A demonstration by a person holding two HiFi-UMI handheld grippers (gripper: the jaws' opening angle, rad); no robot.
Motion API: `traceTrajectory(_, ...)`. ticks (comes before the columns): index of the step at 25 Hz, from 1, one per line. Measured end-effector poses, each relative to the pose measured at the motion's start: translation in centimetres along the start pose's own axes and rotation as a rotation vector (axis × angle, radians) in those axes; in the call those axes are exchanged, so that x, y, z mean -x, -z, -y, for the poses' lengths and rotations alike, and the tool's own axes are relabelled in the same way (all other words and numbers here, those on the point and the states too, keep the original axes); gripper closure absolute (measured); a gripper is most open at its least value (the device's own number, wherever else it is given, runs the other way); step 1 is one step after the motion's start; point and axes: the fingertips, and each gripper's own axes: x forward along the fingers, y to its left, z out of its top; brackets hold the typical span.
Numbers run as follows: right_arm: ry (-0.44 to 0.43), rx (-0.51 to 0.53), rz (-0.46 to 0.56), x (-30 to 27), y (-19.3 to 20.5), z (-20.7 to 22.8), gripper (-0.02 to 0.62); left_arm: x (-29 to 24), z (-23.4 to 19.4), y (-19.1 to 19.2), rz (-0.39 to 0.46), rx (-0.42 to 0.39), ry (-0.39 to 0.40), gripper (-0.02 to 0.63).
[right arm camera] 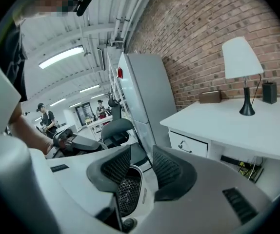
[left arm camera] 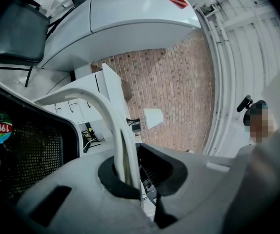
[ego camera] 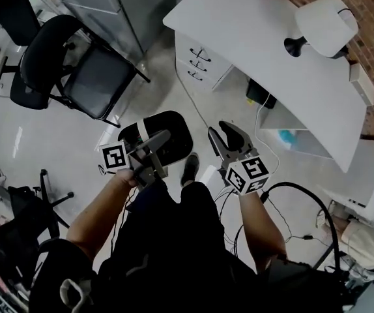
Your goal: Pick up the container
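Person's bare forearms [ego camera: 92,223] sit closest to the head camera, one hand-held gripper in each hand. The left hand-held gripper [left arm camera: 131,167] is clamped tight on the white curved plastic handle [left arm camera: 106,111] of the black mesh container with a white rim [ego camera: 171,135], which is carried over the glossy grey floor [ego camera: 57,142] in front of the person, between the black office chair [ego camera: 76,70] and the white bench [ego camera: 272,51] with the white lamp [ego camera: 327,25]. The right hand-held gripper [right arm camera: 141,160] is just right of the container, its jaws apart with nothing gripped and only the mesh showing through the gap.
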Motion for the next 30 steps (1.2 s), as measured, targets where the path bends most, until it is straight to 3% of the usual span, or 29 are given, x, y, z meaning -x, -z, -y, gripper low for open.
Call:
traceTrajectory(11,-0.034,0.045,0.097,1.8,-10.2,-6.8,0.517,2.2,9.6,-1.3,-0.025,0.007,0.063,0.595)
traceTrajectory(18,-0.031,0.054,0.161,2.0,-16.2,-7.9,0.564,1.2,14.5,-2.7,-0.075,0.023,0.111,0.595)
traceTrajectory(30,0.094,0.117,0.236,4.0,-19.7,-6.7,0.586,1.5,17.7,-5.0,-0.070,-0.061,0.152,0.595)
